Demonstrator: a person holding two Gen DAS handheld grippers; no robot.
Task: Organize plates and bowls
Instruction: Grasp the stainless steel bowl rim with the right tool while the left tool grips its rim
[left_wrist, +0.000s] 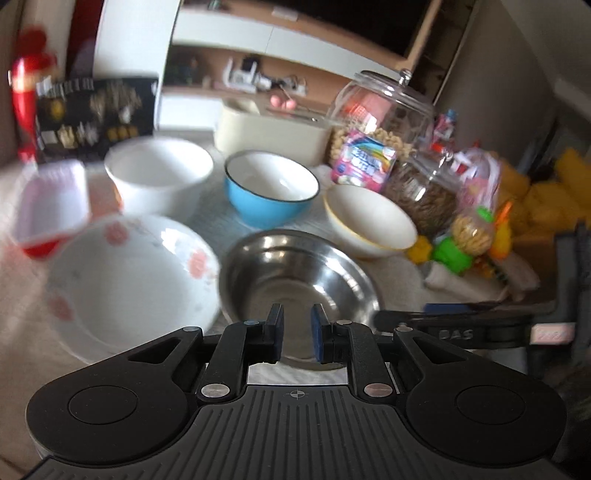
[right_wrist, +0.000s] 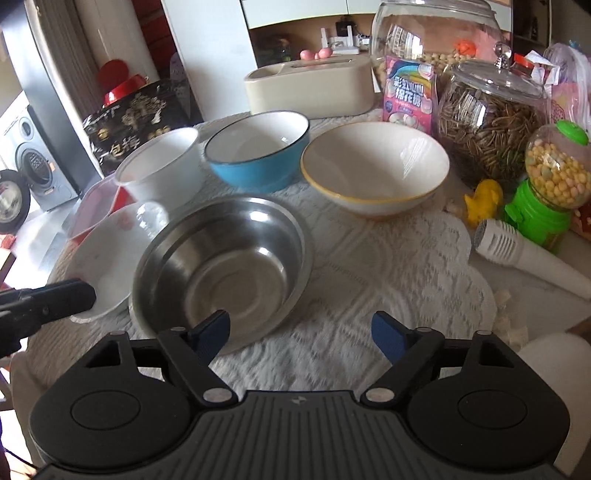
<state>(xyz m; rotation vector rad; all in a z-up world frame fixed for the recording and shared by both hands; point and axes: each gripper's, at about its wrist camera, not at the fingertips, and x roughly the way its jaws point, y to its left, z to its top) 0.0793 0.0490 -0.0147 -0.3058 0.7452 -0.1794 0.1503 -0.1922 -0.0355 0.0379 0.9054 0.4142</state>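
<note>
A steel bowl (left_wrist: 299, 280) (right_wrist: 221, 262) sits at the table's near middle. Left of it lies a white plate with red flowers (left_wrist: 129, 280) (right_wrist: 110, 254). Behind stand a white bowl (left_wrist: 159, 173) (right_wrist: 162, 166), a blue bowl (left_wrist: 271, 190) (right_wrist: 258, 151) and a white bowl with a yellow rim (left_wrist: 369, 221) (right_wrist: 375, 166). My left gripper (left_wrist: 297, 332) hovers over the steel bowl's near rim, its jaws a narrow gap apart and empty. My right gripper (right_wrist: 301, 332) is open wide and empty, just right of the steel bowl's near rim.
Glass jars (right_wrist: 487, 129), a pink snack bag (right_wrist: 408, 96), a green candy dispenser (right_wrist: 546, 192), a yellow toy (right_wrist: 484, 201) and a white microphone (right_wrist: 524, 254) crowd the right side. A beige box (right_wrist: 310, 86) and a black bag (right_wrist: 129, 122) stand behind. A pink-red tray (left_wrist: 51, 206) is at the left.
</note>
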